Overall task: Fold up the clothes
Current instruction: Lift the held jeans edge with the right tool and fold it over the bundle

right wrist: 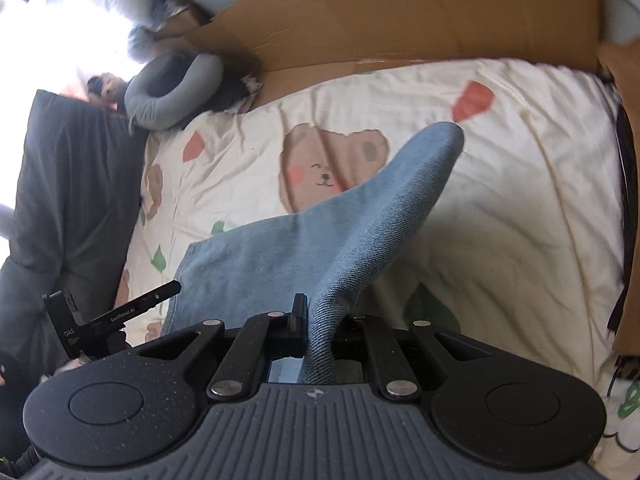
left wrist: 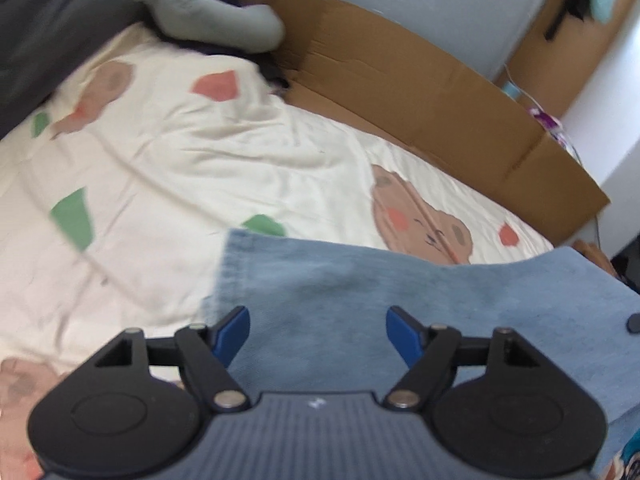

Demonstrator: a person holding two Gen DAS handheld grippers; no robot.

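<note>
A light blue denim garment (left wrist: 360,300) lies on a cream bedsheet with a bear print (left wrist: 200,152). My left gripper (left wrist: 318,334) is open, its blue-tipped fingers (left wrist: 232,332) spread just above the denim near its hemmed left edge. In the right wrist view my right gripper (right wrist: 316,320) is shut on a fold of the denim garment (right wrist: 360,232) and lifts it, so a ridge of cloth rises off the bedsheet (right wrist: 500,200). The left gripper (right wrist: 116,316) shows at the left of that view, beside the garment's edge.
A flattened cardboard sheet (left wrist: 420,92) stands along the far side of the bed and also shows in the right wrist view (right wrist: 400,12). A grey curved pillow (left wrist: 216,12) lies at the head. A dark grey cover (right wrist: 68,200) runs along the left edge.
</note>
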